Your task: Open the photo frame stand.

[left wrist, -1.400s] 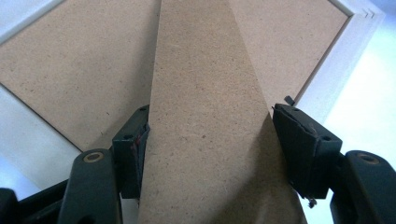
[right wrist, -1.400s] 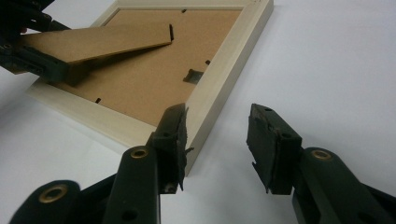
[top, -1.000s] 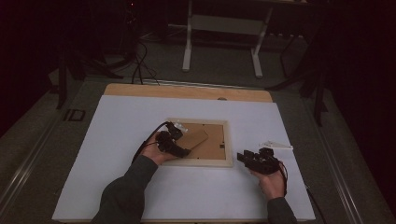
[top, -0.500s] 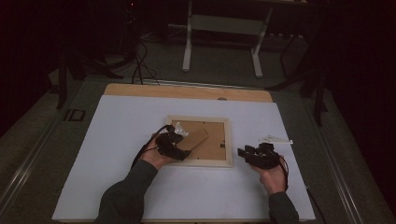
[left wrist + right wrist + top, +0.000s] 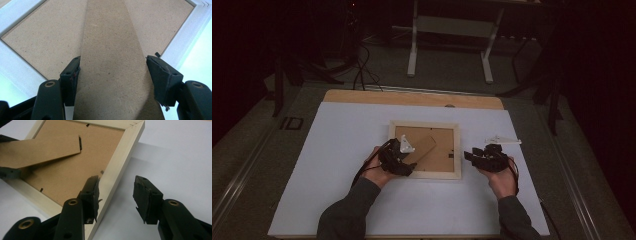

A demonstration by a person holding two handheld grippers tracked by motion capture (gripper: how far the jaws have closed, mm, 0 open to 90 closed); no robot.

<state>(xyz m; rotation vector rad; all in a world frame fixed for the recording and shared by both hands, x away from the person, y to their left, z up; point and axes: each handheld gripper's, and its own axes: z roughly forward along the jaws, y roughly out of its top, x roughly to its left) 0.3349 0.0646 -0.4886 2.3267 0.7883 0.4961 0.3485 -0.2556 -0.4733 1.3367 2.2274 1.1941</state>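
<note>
Gripping the fold-out stand (image 5: 112,75) of the face-down picture frame (image 5: 426,149) mid-surface, the left gripper (image 5: 396,159) looks busy raising it, while the right gripper (image 5: 116,195), jaws just spreading empty astride the frame's rail, should next steady that rail.

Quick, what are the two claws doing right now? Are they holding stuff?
Left claw: closed on the frame's fold-out stand, gripping its two edges.
Right claw: open, holding nothing, one jaw over the picture frame's edge.

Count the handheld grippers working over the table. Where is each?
2. The left gripper is over the picture frame's lower left, fingers gripping its cardboard stand. The right gripper is open at the frame's right edge.
</note>
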